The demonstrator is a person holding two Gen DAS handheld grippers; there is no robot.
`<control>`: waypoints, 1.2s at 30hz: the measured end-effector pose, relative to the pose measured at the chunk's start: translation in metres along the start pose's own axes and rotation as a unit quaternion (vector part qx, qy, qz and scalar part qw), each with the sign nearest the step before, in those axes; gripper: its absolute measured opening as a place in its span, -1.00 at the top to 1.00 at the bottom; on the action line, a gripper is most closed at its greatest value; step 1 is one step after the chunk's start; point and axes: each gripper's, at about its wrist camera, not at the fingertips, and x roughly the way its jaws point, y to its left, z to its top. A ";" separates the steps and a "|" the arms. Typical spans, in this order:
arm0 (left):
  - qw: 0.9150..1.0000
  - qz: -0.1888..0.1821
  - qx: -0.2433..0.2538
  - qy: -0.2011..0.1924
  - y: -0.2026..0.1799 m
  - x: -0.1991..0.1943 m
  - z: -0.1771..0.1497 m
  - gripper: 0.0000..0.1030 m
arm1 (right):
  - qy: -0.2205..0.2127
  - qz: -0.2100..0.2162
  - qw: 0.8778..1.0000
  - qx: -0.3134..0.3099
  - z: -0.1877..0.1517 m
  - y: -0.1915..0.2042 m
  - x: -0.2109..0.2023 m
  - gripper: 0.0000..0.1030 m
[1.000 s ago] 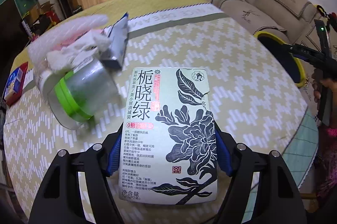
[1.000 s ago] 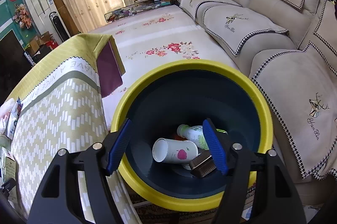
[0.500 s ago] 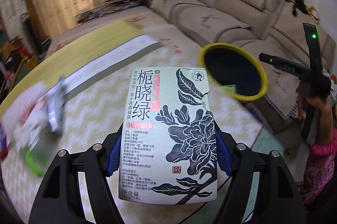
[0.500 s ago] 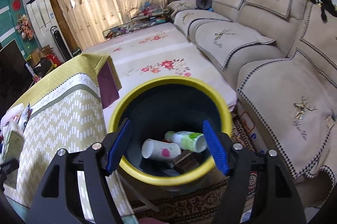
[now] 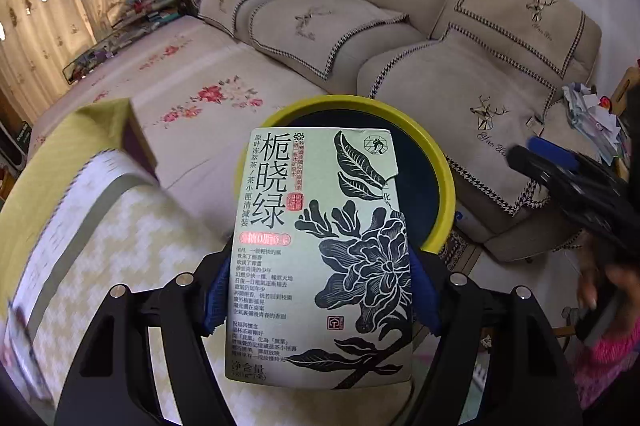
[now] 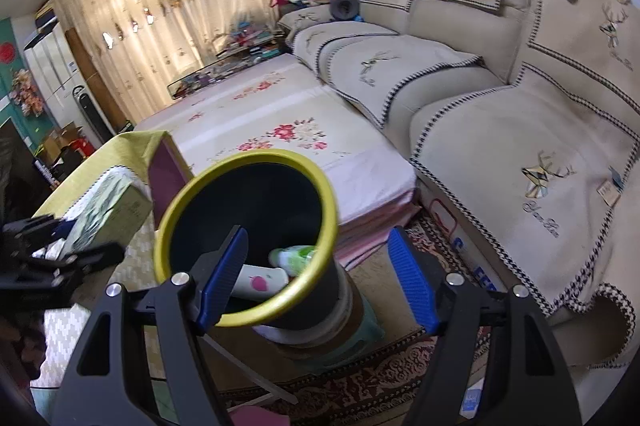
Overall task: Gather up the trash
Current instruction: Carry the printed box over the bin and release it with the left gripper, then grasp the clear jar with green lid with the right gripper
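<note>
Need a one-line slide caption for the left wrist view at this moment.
Left gripper holds a pale green tea box in front of the yellow-rimmed trash bin, with the beige sofa behind.

The tea box (image 5: 320, 258) covers the near side of the yellow-rimmed bin (image 5: 440, 161) and whatever lies inside it in the left wrist view, and the small print on the box's lower half is too fine to read. At that view's right edge the right hand-held gripper (image 5: 568, 185) and the person's hand (image 5: 604, 286) are smeared by blur. In the right wrist view the bin's wall hides most of the paper cup (image 6: 260, 280) and bottle (image 6: 296, 258).
</note>
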 end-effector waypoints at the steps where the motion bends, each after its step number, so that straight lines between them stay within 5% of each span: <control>1: 1.000 -0.001 0.002 0.006 -0.003 0.011 0.008 -0.39 | 0.001 -0.001 1.000 0.003 -0.001 -0.004 0.000 -0.34; 8: 1.000 0.005 -0.013 0.021 -0.006 0.064 0.038 -0.40 | 0.010 -0.009 1.000 0.011 -0.002 -0.022 0.006 -0.34; 11: 1.000 0.015 -0.020 0.010 -0.001 0.069 0.043 -0.61 | 0.012 -0.003 1.000 0.011 -0.003 -0.021 0.009 -0.34; 19: 0.996 0.025 -0.042 -0.073 0.008 -0.015 0.025 -0.88 | 0.015 0.005 1.000 -0.002 -0.011 -0.003 0.008 -0.34; 28: 0.979 0.055 -0.106 -0.164 0.040 -0.157 -0.080 -0.91 | 0.026 0.030 0.998 -0.043 -0.022 0.047 0.007 -0.35; 36: 0.942 0.184 -0.190 -0.205 0.090 -0.257 -0.200 -0.91 | 0.043 0.091 0.988 -0.115 -0.040 0.133 0.005 -0.36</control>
